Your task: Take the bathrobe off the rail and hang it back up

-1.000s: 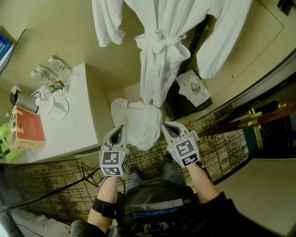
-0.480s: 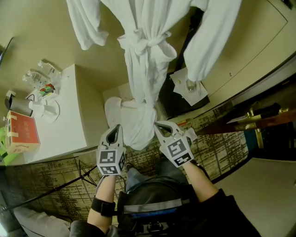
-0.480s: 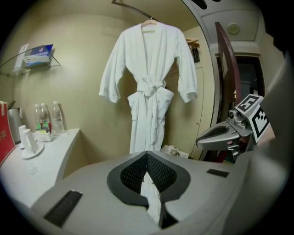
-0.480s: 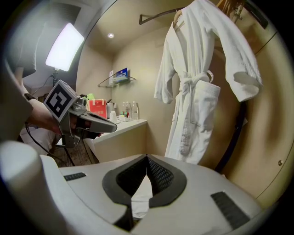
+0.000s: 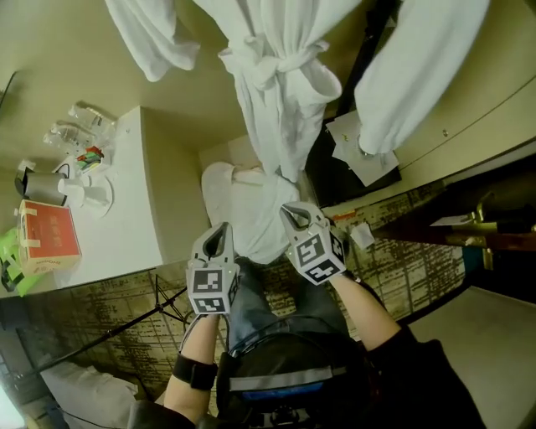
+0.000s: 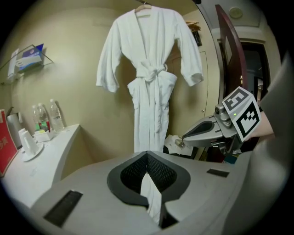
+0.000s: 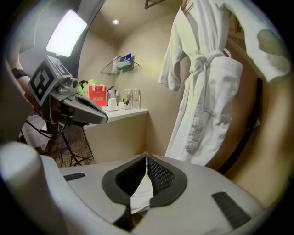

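The white bathrobe (image 5: 280,92) hangs full length on the beige wall, belt tied at the waist, its collar on a hanger (image 6: 143,5). It fills the middle of the left gripper view as bathrobe (image 6: 149,78) and the right side of the right gripper view as bathrobe (image 7: 206,92). My left gripper (image 5: 222,228) and right gripper (image 5: 289,209) are side by side below its hem, both shut and holding nothing, apart from the cloth. The left gripper's (image 6: 147,153) tips meet; so do the right gripper's (image 7: 146,157).
A white counter (image 5: 126,226) at the left carries water bottles (image 5: 79,126), cups and a red box (image 5: 48,235). A white rounded thing (image 5: 230,197) sits on the floor under the robe. A tripod (image 5: 126,327) stands on the patterned carpet. A dark door (image 6: 229,59) is at the right.
Both grippers have sunk and drawn back from the robe's hem toward the person. The robe hangs as before.
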A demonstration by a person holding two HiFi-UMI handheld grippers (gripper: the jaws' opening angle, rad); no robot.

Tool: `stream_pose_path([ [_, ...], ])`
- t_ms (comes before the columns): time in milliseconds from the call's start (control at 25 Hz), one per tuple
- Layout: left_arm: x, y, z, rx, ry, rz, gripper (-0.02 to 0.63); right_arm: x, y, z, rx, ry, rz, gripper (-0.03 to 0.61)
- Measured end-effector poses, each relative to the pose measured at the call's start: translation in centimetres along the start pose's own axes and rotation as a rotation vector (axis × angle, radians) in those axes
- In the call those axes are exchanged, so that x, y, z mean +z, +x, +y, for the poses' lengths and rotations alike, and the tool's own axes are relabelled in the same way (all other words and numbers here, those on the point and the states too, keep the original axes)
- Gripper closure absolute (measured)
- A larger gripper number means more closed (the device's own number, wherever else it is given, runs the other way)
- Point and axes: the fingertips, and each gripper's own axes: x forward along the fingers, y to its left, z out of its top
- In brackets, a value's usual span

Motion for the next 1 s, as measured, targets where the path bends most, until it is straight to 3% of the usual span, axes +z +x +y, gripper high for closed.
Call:
stream_pose_path([
  [280, -2.2, 5.0, 3.5, -0.051, -0.021, 0.002, 0.611, -1.9, 9.1, 0.1, -0.005, -0.076, 0.131, 0.488],
  [560, -7.0, 9.8, 7.0, -0.034, -0.140, -0.002, 0.611, -5.7, 20.3, -0.1, 0.007, -0.134, 0.225, 0.433],
  [1000, -12.1, 16.3, 10.7, -0.025, -0.239, -0.051, 0.611, -12.0, 34.0, -0.2, 0.017, -0.216, 0.331, 0.397],
])
